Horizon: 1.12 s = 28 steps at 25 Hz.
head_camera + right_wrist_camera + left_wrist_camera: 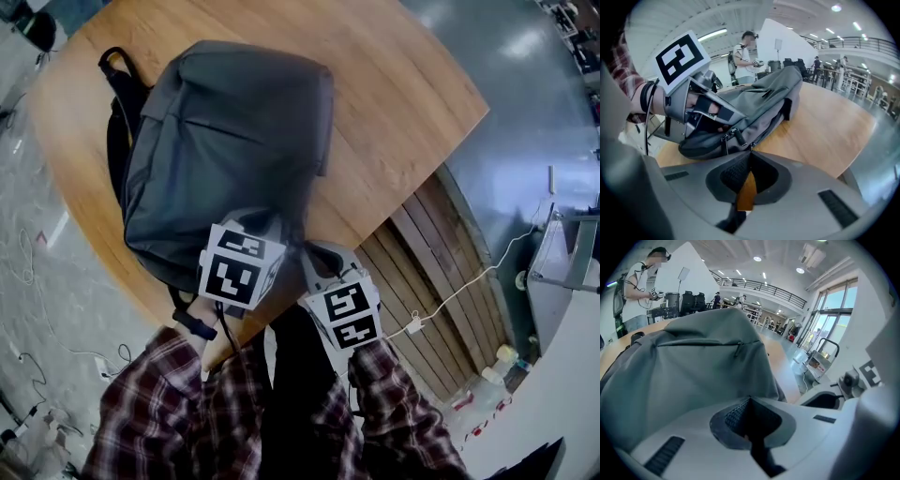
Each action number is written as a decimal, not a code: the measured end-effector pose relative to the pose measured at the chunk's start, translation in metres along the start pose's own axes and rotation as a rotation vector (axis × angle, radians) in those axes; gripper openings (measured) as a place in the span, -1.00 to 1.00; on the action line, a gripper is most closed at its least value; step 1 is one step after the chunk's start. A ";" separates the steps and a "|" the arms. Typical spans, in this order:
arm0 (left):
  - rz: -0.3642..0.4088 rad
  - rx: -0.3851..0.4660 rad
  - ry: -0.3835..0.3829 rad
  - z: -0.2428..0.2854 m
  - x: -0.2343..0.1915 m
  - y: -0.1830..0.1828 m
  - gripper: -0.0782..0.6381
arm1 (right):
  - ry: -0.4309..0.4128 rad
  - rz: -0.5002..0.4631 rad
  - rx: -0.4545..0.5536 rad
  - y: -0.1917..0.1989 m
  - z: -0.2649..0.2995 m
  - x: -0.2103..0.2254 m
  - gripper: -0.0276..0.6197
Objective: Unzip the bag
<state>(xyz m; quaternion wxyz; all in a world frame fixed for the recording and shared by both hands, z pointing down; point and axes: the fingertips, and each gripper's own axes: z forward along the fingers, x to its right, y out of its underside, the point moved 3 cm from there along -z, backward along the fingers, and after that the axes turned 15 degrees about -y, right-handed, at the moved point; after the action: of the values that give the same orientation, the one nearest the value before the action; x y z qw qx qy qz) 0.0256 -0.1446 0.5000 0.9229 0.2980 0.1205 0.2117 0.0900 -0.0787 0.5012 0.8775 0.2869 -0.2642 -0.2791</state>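
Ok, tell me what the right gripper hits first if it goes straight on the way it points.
The grey backpack. The right gripper, jaws together, points at its zippered lower edge, just right of the zipper pulls. It looks nearly there already, though depth is hard to judge.

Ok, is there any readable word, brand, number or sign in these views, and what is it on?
No readable text anywhere.
Left gripper's cube and right gripper's cube: black-and-white square patterns only, no letters.
Backpack: no logo or label shows.
Hall in the background: any print there is too small to read.
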 end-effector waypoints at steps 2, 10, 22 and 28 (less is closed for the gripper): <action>-0.027 -0.009 -0.001 0.002 -0.002 -0.001 -0.76 | 0.023 0.045 0.017 0.001 -0.001 -0.004 -0.88; -0.127 -0.019 -0.013 0.010 -0.006 -0.013 -0.76 | -0.048 0.047 -0.022 0.026 0.004 -0.062 -0.88; 0.618 0.020 -0.165 -0.040 -0.069 -0.008 -0.76 | -0.003 -0.012 0.002 0.025 -0.015 -0.032 -0.88; 0.532 -0.005 -0.270 -0.045 -0.092 0.028 -0.76 | 0.026 -0.123 -0.020 0.005 -0.014 -0.005 -0.88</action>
<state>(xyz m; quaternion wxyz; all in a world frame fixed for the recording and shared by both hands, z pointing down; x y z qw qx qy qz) -0.0803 -0.1438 0.4902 0.8435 0.3426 -0.0863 0.4047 0.0972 -0.0670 0.4932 0.8648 0.2974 -0.2320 -0.3315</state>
